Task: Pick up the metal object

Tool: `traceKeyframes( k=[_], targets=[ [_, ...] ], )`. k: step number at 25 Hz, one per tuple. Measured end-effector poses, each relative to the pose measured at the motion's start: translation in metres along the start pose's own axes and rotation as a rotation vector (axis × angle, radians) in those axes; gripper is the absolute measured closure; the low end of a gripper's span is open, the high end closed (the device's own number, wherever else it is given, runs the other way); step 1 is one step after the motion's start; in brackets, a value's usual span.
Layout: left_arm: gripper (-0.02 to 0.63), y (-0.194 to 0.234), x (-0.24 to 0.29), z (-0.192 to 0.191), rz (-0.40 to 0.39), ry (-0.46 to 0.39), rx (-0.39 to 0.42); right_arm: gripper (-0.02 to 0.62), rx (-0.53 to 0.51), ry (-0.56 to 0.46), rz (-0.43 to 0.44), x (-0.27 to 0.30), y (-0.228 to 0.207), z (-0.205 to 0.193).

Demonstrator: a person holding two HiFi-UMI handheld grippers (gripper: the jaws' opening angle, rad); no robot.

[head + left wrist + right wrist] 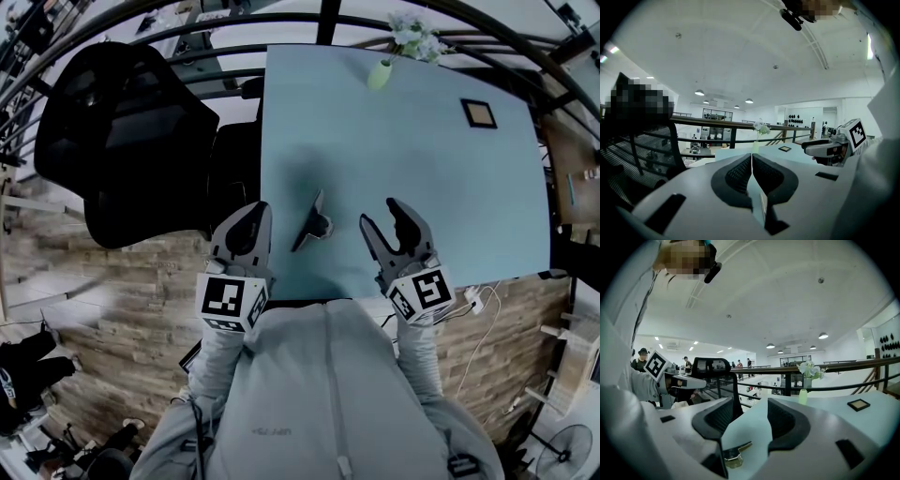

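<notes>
Item under inspection: a flat, elongated metal object [312,222] with a thin bar running into a broader rounded end. It reads dark from above and brassy in the right gripper view [733,454]. It lies flat on the pale blue rectangular surface [422,187] near the 6 o'clock edge, untouched. It sits at 3 o'clock from the left hand-held gripper [255,214] and 9 o'clock from the right hand-held gripper [380,214].

Left hand-held gripper: clenched, pads pressed together with nothing between them. Right hand-held gripper: released, jaws apart, with the metal object showing low in the gap, clear of both pads.

Markings: each gripper cube carries black-and-white square markers. The small print on the person's grey top is too small to read.

Containers: a pale green vase [380,73] at the 12 o'clock edge holds white flowers [415,37].
</notes>
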State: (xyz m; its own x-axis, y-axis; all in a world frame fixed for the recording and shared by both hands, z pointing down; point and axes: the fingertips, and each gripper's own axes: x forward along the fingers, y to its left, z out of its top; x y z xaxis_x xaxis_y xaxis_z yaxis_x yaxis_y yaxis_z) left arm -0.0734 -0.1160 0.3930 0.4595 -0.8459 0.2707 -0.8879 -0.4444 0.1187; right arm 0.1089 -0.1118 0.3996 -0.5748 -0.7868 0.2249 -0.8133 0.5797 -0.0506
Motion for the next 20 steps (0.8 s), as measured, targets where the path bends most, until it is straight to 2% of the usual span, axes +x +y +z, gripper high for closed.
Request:
traceKeyframes(
  k=[9,20],
  targets=[
    [0.577,-0.001,0.001,-0.004,-0.001,0.013,-0.007,0.320,0.018,0.047,0.056,0.013,0.008,-0.015],
    [0.577,0.001,0.002,-0.016,-0.011,0.043,-0.028,0.272,-0.029,0.221,0.148,0.039,0.031,-0.079]
  ],
)
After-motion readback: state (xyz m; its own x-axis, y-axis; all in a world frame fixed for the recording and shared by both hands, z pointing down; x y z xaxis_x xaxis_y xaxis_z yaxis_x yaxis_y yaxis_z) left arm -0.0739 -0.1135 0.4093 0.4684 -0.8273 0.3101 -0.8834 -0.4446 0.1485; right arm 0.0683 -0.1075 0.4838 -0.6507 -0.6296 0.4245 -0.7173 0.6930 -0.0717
